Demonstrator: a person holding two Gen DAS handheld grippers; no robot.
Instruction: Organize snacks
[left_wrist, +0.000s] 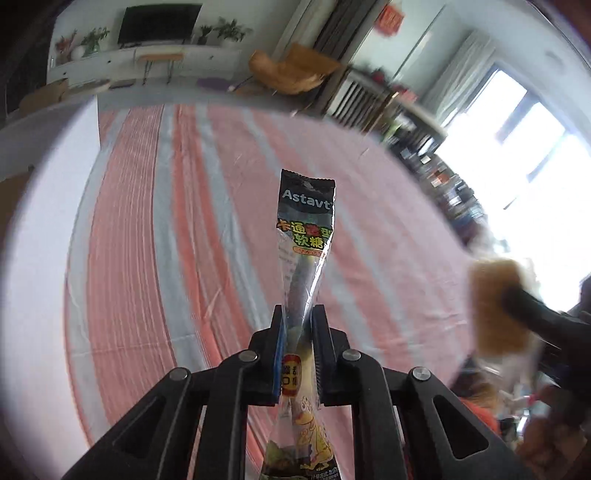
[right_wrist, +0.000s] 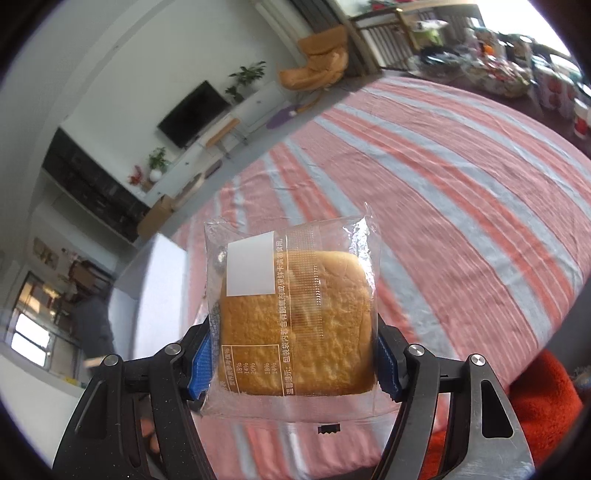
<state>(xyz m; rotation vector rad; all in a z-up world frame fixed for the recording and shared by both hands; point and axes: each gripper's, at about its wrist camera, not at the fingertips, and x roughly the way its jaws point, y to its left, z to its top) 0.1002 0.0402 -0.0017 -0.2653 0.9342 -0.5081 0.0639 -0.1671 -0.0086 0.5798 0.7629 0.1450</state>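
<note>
striped cloth (left_wrist: 155, 229) lies bare ahead; clutter (right_wrist: 491, 70) crowds its far edge.

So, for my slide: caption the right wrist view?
Right tool grips a wrapped cake above the striped cloth.

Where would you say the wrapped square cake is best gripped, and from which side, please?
Grip the wrapped square cake across its two opposite side edges, as the right gripper does now: pads on the flat left and right flanks, approached from its lower edge. The soft crumb probably suits light pressure; the loose wrapper seams give no firm hold.
</note>
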